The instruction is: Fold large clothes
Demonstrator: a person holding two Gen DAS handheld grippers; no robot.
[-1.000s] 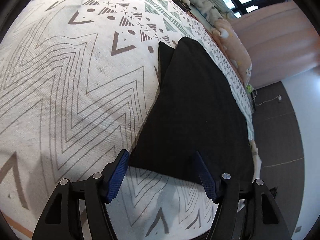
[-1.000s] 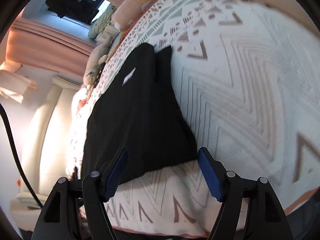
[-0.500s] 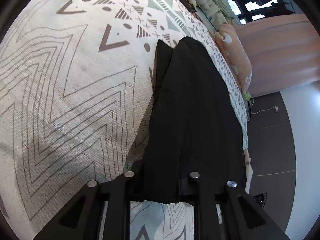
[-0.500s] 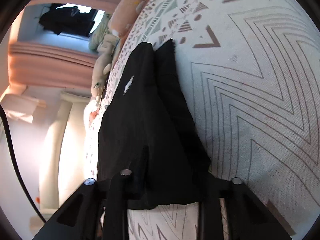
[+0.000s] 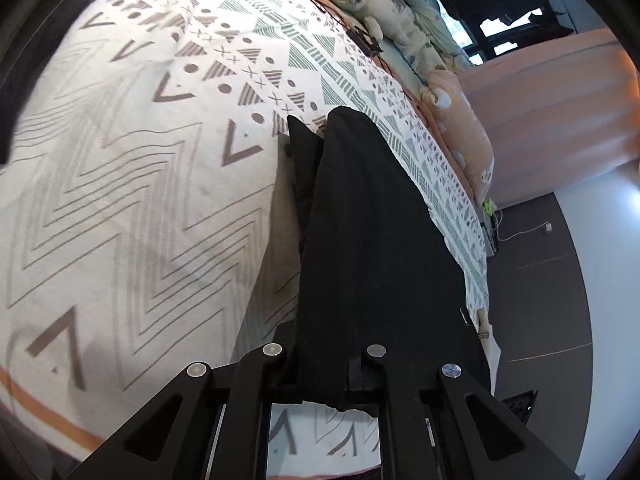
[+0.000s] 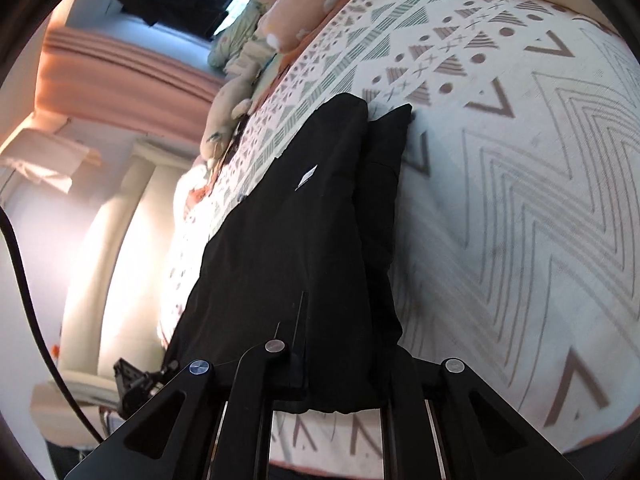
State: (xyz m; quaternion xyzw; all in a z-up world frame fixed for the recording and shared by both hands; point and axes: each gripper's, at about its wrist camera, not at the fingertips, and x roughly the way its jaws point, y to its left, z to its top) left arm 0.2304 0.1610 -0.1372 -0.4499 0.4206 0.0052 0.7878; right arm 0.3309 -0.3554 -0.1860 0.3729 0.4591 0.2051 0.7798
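Nearest the lens, the left tool (image 5: pixel 324 372) has just closed its jaws and now pinches the near hem of the black garment (image 5: pixel 372 240); the right tool (image 6: pixel 340 376) has just closed likewise and pinches the same hem at the other near corner. Between the two grips the edge hangs a little above the patterned bedspread (image 5: pixel 132 208), while the rest of the cloth lies long and narrow on the bed, running away toward the stuffed toys (image 5: pixel 360 4) along the far edge. A small white label (image 6: pixel 306 176) shows midway up. The fabric looks soft, limp and light; it will sag between the grips, so the corners seem the best hold, kept taut. Beyond, pink curtains (image 5: pixel 560 100) hang.
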